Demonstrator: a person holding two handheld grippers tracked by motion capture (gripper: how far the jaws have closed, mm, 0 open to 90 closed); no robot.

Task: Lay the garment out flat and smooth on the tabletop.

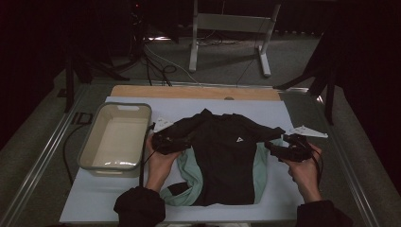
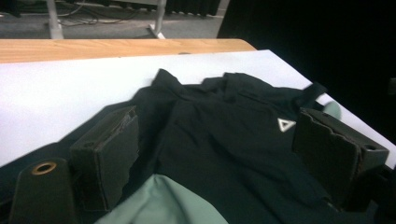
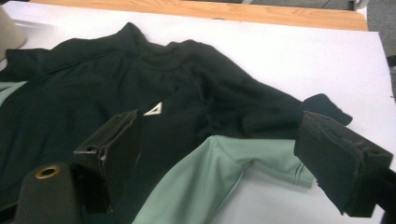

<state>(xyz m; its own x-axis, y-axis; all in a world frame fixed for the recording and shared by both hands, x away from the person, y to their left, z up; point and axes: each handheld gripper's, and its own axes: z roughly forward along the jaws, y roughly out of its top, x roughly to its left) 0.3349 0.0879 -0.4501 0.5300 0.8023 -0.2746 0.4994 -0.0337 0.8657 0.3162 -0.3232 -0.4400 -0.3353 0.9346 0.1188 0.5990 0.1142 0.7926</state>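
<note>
Nearest us, both sleeved forearms reach in over the table's front edge. The left gripper [image 1: 166,141] sits at the black shirt [image 1: 226,156]'s sleeve on that side, jaws spread wide with nothing between them; you can see dark cloth and a fold of the mint-green garment [image 1: 191,182] lying under the gap in the left gripper view. The right gripper [image 1: 283,150] mirrors it at the other sleeve, jaws likewise parted and empty, green sleeve [image 3: 219,177] just below.

The black shirt lies face up mid-table on top of the green one, white triangle logo [image 1: 239,139] showing. My read: a sleeve pinch on each side is coming. To do it well, each jaw should catch the black layer alone, near the sleeve end, and close together.

Farther left, the beige tub [image 1: 116,137] stands empty; beyond, the table's wooden strip [image 1: 194,92].
</note>
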